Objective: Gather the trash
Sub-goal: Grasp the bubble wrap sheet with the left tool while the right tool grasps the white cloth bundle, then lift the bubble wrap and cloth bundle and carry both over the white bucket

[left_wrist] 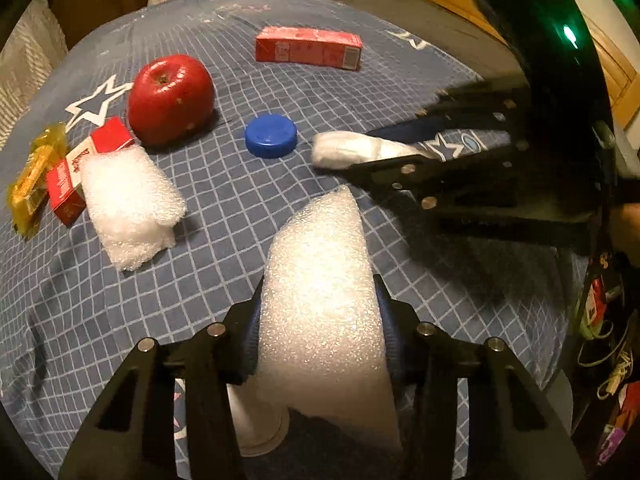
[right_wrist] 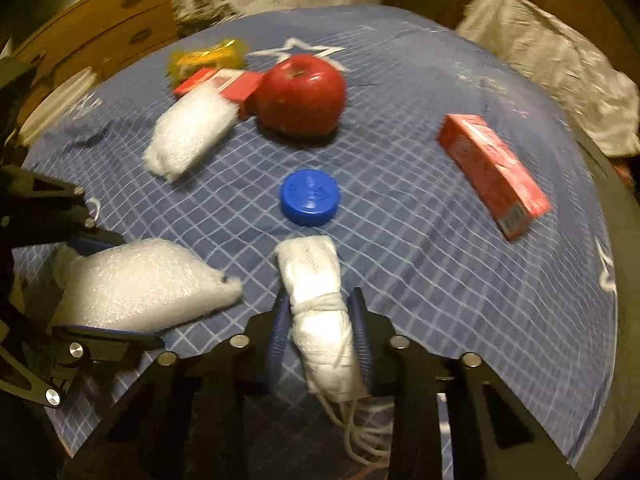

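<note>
Open blue cloth (right_wrist: 420, 264) surrounds the blue cap (right_wrist: 310, 197). Near it, the left gripper (left_wrist: 320, 300) has its fingers clamping a foam sheet (left_wrist: 320, 280). The right gripper (right_wrist: 320, 320) pinches a rolled white wad (right_wrist: 320, 304).

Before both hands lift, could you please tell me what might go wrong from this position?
1. The left gripper pinches only the near end of the soft foam sheet; the sheet may bend or slide out when lifted.
2. The rolled white bundle in the right gripper trails loose strings that could snag on the tablecloth.
3. The bundle's far tip sits close to the blue cap and may nudge it.
</note>
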Action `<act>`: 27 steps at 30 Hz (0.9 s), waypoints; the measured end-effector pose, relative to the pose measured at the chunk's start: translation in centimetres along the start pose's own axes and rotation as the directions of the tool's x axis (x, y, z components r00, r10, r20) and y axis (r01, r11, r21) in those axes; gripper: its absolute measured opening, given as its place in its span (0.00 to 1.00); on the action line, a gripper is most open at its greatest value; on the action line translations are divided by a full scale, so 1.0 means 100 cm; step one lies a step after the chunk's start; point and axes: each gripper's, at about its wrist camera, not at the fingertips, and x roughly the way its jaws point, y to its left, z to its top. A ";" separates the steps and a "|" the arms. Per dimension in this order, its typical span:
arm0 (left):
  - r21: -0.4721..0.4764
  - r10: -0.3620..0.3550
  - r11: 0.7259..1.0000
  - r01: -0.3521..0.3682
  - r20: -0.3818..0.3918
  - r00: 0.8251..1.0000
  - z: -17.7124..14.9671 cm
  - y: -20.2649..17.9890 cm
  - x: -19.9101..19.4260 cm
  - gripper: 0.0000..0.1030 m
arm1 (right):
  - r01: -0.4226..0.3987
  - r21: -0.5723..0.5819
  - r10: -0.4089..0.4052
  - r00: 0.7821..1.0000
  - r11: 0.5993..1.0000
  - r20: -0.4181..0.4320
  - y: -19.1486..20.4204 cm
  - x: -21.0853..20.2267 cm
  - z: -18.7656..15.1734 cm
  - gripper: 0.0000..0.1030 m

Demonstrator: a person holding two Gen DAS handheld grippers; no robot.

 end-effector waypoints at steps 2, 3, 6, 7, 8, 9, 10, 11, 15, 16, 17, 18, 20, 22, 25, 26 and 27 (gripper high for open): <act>-0.017 0.015 1.000 -0.015 0.038 0.999 -0.002 0.002 -0.008 0.45 | 0.029 0.071 -0.033 0.998 0.997 0.050 0.000 -0.012 -0.010 0.26; -0.023 0.028 0.999 -0.027 0.058 0.998 -0.002 0.002 -0.013 0.45 | 0.037 0.098 -0.044 0.996 0.994 0.073 -0.001 -0.018 -0.014 0.26; -0.052 0.052 0.998 -0.045 0.136 0.989 -0.001 0.007 -0.036 0.45 | 0.063 0.213 -0.101 0.980 0.975 0.172 0.002 -0.045 -0.028 0.26; -0.063 0.070 0.996 -0.060 0.167 0.983 -0.001 0.009 -0.046 0.45 | 0.064 0.249 -0.119 0.970 0.966 0.211 0.006 -0.056 -0.033 0.26; -0.074 0.084 0.995 -0.071 0.196 0.977 -0.001 0.011 -0.056 0.45 | 0.069 0.280 -0.142 0.958 0.958 0.249 0.011 -0.068 -0.037 0.26; -0.083 0.097 0.993 -0.081 0.217 0.971 -0.001 0.011 -0.062 0.45 | 0.074 0.302 -0.162 0.947 0.951 0.278 0.015 -0.078 -0.040 0.26; -0.092 0.113 0.991 -0.093 0.244 0.963 -0.002 0.012 -0.071 0.45 | 0.073 0.327 -0.181 0.932 0.942 0.314 0.020 -0.090 -0.043 0.26; -0.107 0.129 0.989 -0.103 0.278 0.952 -0.004 0.013 -0.083 0.45 | 0.073 0.354 -0.205 0.914 0.932 0.351 0.025 -0.104 -0.045 0.26; -0.126 0.187 0.981 -0.149 0.384 0.904 -0.015 0.009 -0.121 0.45 | 0.093 0.414 -0.291 0.846 0.905 0.447 0.049 -0.146 -0.049 0.27; -0.131 0.203 0.978 -0.163 0.411 0.889 -0.017 0.006 -0.129 0.45 | 0.107 0.421 -0.314 0.830 0.901 0.461 0.057 -0.153 -0.049 0.27; -0.136 0.220 0.975 -0.178 0.434 0.873 -0.018 0.003 -0.135 0.45 | 0.119 0.428 -0.334 0.815 0.896 0.474 0.064 -0.161 -0.050 0.27; -0.139 0.230 0.972 -0.187 0.455 0.860 -0.020 0.001 -0.144 0.45 | 0.125 0.435 -0.351 0.799 0.892 0.489 0.071 -0.170 -0.051 0.27; -0.145 0.243 0.970 -0.197 0.485 0.840 -0.024 -0.001 -0.155 0.45 | 0.135 0.445 -0.373 0.778 0.885 0.505 0.081 -0.184 -0.053 0.27; -0.157 0.253 0.967 -0.201 0.516 0.818 -0.030 -0.002 -0.168 0.45 | 0.149 0.445 -0.391 0.759 0.883 0.521 0.094 -0.194 -0.052 0.27; -0.174 0.264 0.964 -0.201 0.538 0.801 -0.036 -0.003 -0.183 0.45 | 0.174 0.446 -0.418 0.731 0.878 0.539 0.111 -0.208 -0.052 0.27; -0.177 0.267 0.963 -0.202 0.542 0.797 -0.037 -0.003 -0.186 0.45 | 0.177 0.446 -0.423 0.725 0.878 0.544 0.116 -0.212 -0.052 0.27; -0.179 0.267 0.963 -0.201 0.546 0.794 -0.038 -0.003 -0.189 0.45 | 0.179 0.445 -0.425 0.722 0.877 0.546 0.119 -0.216 -0.053 0.27</act>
